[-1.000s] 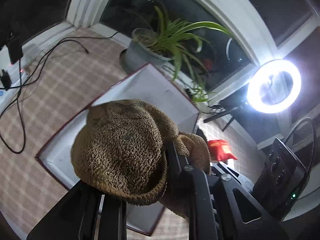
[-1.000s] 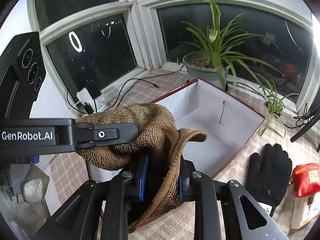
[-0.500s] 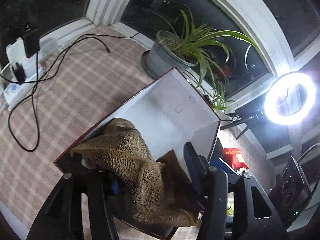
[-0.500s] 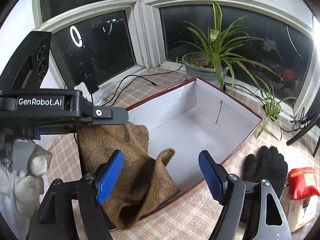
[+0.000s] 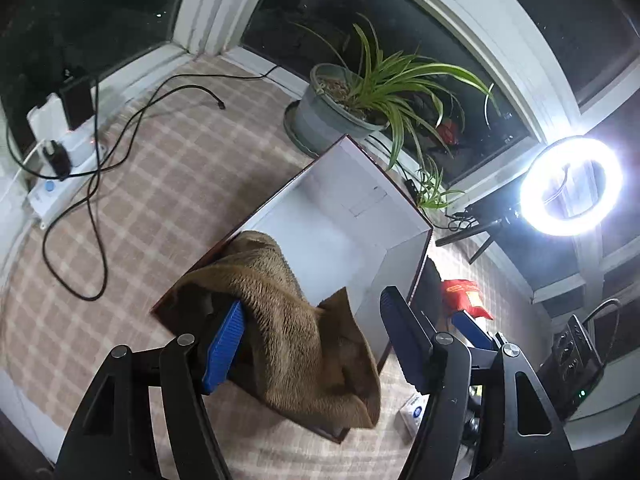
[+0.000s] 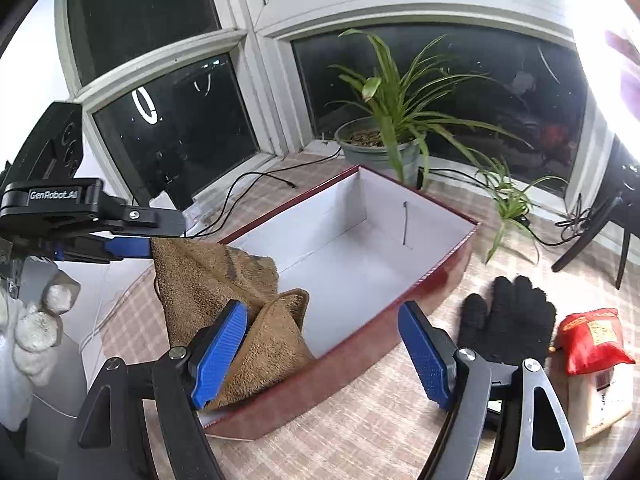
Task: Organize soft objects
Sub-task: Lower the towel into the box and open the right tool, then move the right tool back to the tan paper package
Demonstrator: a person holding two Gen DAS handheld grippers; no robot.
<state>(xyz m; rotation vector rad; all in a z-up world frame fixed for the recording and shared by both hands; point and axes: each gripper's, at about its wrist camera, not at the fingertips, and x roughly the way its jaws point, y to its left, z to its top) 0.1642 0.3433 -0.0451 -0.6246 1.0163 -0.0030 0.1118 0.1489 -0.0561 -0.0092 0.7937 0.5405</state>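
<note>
Released since a second ago, the limp brown towel (image 6: pixel 224 280) is draped over the near box (image 6: pixel 448 264) corner, best pinched by a fold, left gripper (image 5: pixel 312 340) opening, right gripper (image 6: pixel 320 352) spread.

a checked tablecloth (image 6: pixel 360 432) carries a red box (image 6: pixel 360 344), black glove (image 6: pixel 508 316), red packet (image 6: pixel 592 336), plant pot (image 6: pixel 376 152), cables (image 5: pixel 92 208).

Each hand-held gripper has two black angular fingers tipped with ribbed blue pads and silver screws at the pivots: the left (image 5: pixel 312 344), the right (image 6: pixel 322 354). The left one's black body carries white "GenRobot.AI" lettering in the right view. A white knitted glove (image 6: pixel 28 320) is worn.
</note>
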